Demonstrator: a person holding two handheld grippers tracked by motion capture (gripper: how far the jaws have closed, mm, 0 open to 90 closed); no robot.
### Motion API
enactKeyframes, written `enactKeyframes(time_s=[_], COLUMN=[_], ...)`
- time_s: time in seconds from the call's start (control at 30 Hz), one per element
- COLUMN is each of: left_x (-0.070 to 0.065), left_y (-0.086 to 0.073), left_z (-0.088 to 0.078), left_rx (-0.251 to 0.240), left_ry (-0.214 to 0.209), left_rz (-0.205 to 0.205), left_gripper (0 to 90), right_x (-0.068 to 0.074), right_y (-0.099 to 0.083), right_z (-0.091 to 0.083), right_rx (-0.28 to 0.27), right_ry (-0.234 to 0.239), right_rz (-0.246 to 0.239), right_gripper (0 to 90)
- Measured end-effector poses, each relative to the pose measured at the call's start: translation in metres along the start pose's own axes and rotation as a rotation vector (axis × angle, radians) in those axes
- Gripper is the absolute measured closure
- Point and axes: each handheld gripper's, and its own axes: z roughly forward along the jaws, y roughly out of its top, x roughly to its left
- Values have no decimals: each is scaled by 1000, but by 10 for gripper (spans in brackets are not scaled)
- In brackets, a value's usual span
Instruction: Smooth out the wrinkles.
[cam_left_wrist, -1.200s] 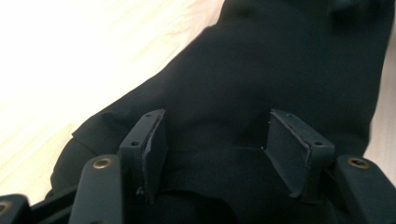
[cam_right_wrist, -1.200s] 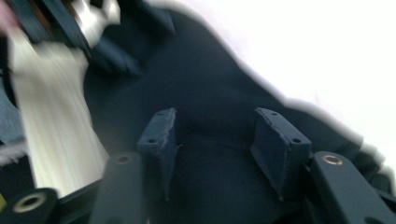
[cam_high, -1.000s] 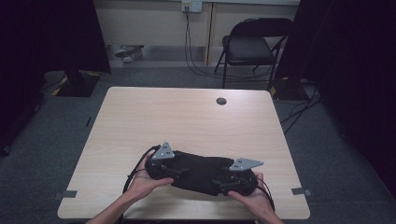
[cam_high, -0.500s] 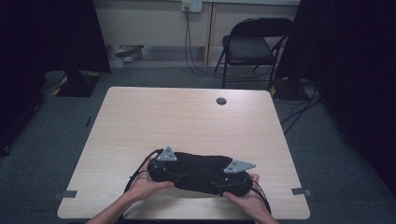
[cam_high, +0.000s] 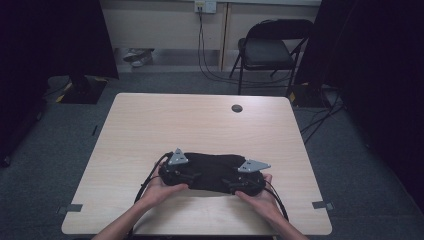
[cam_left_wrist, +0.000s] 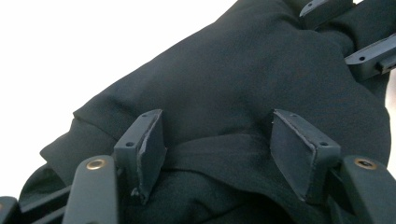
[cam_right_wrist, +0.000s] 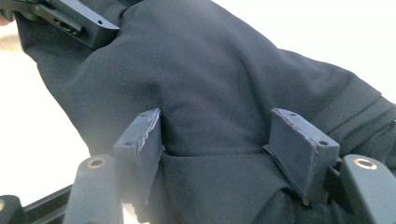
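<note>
On the near half of the pale wooden counter (cam_high: 150, 130), seen from the high view, a dark folded cloth (cam_high: 214, 169) lies flat, a little right of centre. A person's two hands come in from the near edge, each holding a claw at one end of the cloth: the left claw (cam_high: 192, 176) at the cloth's left end, the right claw (cam_high: 231, 186) at its right end. The two point inward toward each other, probably so both ends can be gathered or lifted together. Beyond the counter's far edge stands a folding chair (cam_high: 267, 50), well apart from the work.

In the left gripper view, the left claw's (cam_left_wrist: 219, 140) jaws stand apart, one on each side of a raised fold of the black cloth (cam_left_wrist: 243, 79). The fabric bulges up between them but is not pinched. The other claw's jaws (cam_left_wrist: 350, 32) show at the upper right, at the cloth's far end.

In the right gripper view, the right claw (cam_right_wrist: 217, 137) is likewise spread wide, straddling a hump of the cloth (cam_right_wrist: 210, 65) without clamping it. The opposite claw (cam_right_wrist: 74, 18) shows at the upper left. Both seem placed to close on the fabric next.
</note>
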Motion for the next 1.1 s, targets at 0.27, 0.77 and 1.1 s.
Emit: enactKeyframes(time_s=[0.27, 0.77, 1.1], left_x=[27, 50, 55], left_y=[4, 19, -4], left_z=[9, -11, -74], left_rx=[-32, -94, -88], left_ry=[90, 102, 122], left_rz=[-54, -145, -135], left_gripper=[354, 318, 278], right_x=[-18, -24, -35], right_y=[21, 51, 54], right_z=[34, 35, -28], right_rx=[-35, -62, -138], right_ry=[-22, -9, -51], right_rz=[-5, 40, 110], right_gripper=[345, 258, 218])
